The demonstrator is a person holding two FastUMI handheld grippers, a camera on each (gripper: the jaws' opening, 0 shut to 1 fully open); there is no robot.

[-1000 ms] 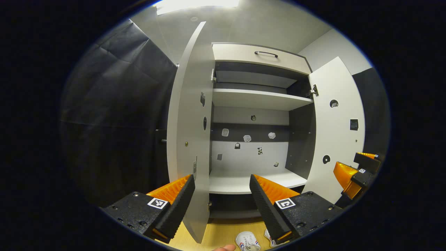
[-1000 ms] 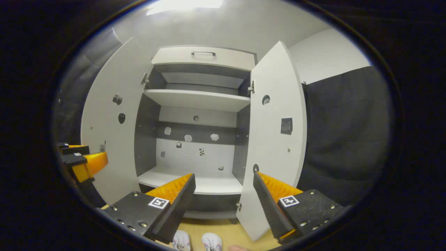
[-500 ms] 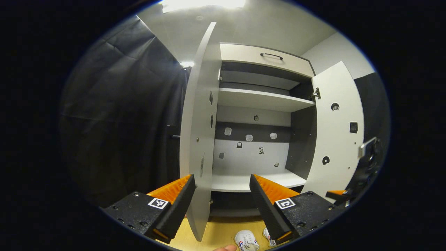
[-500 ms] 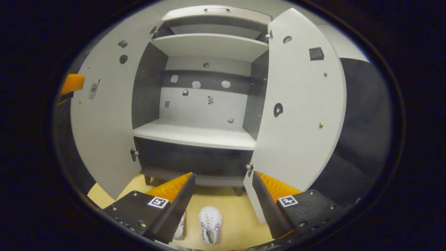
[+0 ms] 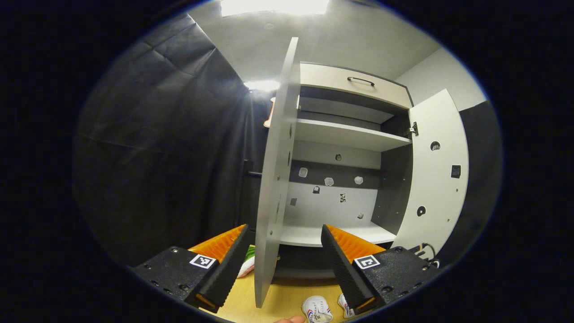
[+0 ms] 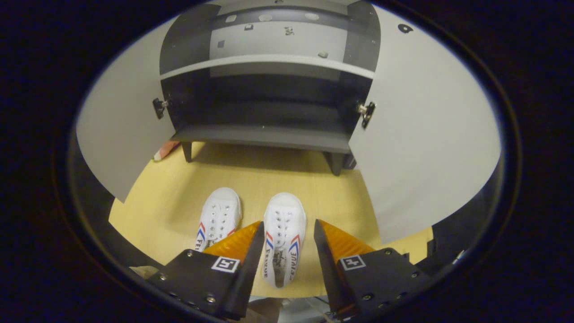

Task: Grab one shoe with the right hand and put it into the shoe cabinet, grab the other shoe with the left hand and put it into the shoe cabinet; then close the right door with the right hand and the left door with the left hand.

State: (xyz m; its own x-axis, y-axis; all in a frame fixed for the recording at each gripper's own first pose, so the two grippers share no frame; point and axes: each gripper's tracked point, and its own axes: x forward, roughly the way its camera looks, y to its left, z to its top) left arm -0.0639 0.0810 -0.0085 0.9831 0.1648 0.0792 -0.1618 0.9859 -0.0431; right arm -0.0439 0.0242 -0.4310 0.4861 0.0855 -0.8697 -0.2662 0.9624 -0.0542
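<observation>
Left door (image 5: 274, 179): wide open. In the left gripper view we see it almost edge on, standing tall in front of the left gripper.
Left gripper (image 5: 283, 233): its two fingers are spread apart with nothing between them. It is up in the air and points at the cabinet. The edge of the left door shows in the gap between the fingers.
Shoe cabinet (image 5: 341, 139): open, with a shelf up high and a shelf (image 5: 336, 233) lower down. The shelves have no shoes on them. There is a drawer with a dark handle at the top.
Left shoe (image 6: 218, 218): white, with red and blue stripes. It sits on the yellow floor (image 6: 170, 193) in front of the cabinet, toe toward the cabinet, just beside the other shoe.
Right shoe (image 6: 283, 233): white with the same stripes, also on the floor. It lies in the gap between the right gripper's fingers. The fingers may not be touching it yet; it is hard to tell.
Right gripper (image 6: 284, 231): fingers spread apart, pointing down at the right shoe, one finger on each side of it.
Right door (image 6: 426, 134): wide open, off to the right of the shoes.
</observation>
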